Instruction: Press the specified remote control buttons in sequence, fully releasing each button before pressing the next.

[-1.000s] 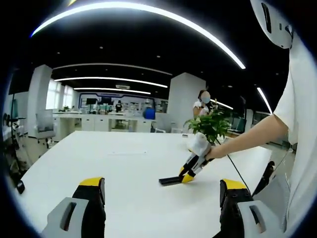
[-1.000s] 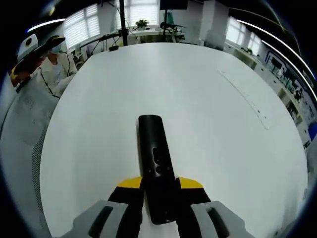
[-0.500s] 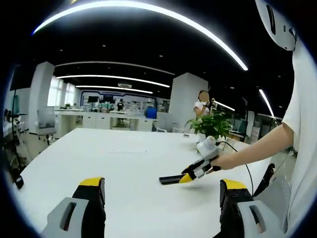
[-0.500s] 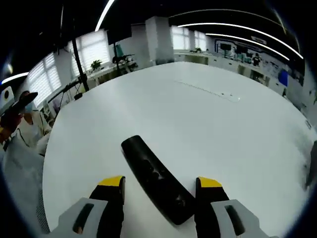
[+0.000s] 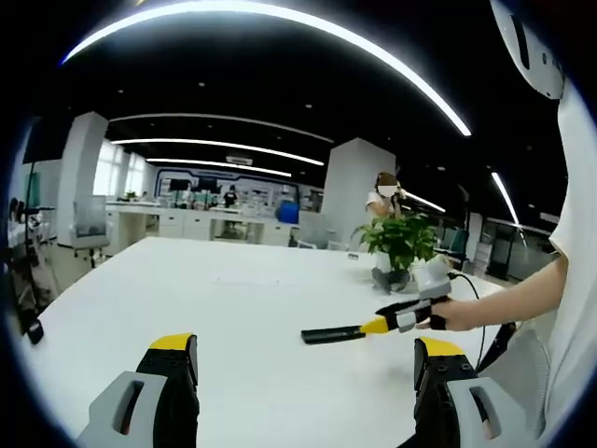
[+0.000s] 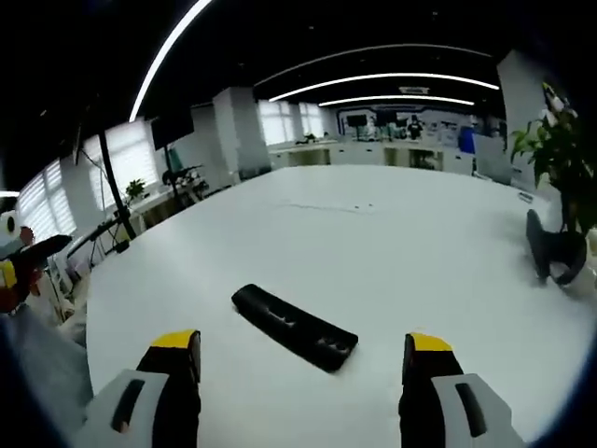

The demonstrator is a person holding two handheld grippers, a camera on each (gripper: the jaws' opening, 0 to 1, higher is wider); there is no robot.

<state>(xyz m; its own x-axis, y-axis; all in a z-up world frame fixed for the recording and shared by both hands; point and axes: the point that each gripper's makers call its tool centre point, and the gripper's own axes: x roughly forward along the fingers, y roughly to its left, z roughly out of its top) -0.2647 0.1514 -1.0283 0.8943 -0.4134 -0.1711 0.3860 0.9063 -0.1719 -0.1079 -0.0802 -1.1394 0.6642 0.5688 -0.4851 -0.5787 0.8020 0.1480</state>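
A potted plant (image 5: pixel 399 245) stands beyond the remote (image 6: pixel 294 326).

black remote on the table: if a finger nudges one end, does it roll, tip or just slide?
The remote lies flat, long and low, so tipping or rolling looks unlikely. The white table looks smooth, so an end push would probably slide and spin it. It looks like a rigid, likely light bar.

Remote (image 6: pixel 295 328) between parted tool (image 6: pixel 303 369) jaws
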